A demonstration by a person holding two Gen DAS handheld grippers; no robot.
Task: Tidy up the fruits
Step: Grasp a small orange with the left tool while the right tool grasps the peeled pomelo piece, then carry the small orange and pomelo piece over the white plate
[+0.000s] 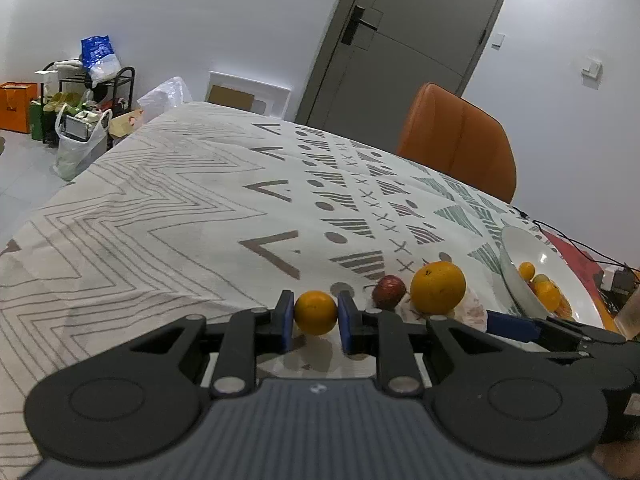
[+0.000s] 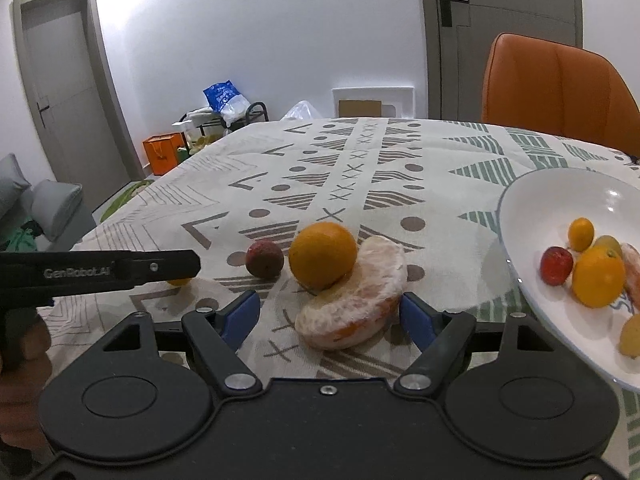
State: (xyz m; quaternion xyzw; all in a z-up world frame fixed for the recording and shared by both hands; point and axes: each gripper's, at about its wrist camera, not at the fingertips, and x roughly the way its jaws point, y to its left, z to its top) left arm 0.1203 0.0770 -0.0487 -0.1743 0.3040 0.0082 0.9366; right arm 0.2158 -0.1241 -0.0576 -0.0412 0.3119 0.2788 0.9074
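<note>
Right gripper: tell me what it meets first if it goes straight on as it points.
The peeled citrus half, lying between the open jaws of the right gripper; behind it, touching it, sits the whole orange.

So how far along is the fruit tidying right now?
Partly done. Several fruits already sit in the white bowl. The left gripper is shut on a small orange. The open right gripper flanks the peeled citrus half. The big orange and red fruit remain on the tablecloth.

claw (image 1: 316, 318): black linkage | blue pads | silver screws | white "GenRobot.AI" lettering
</note>
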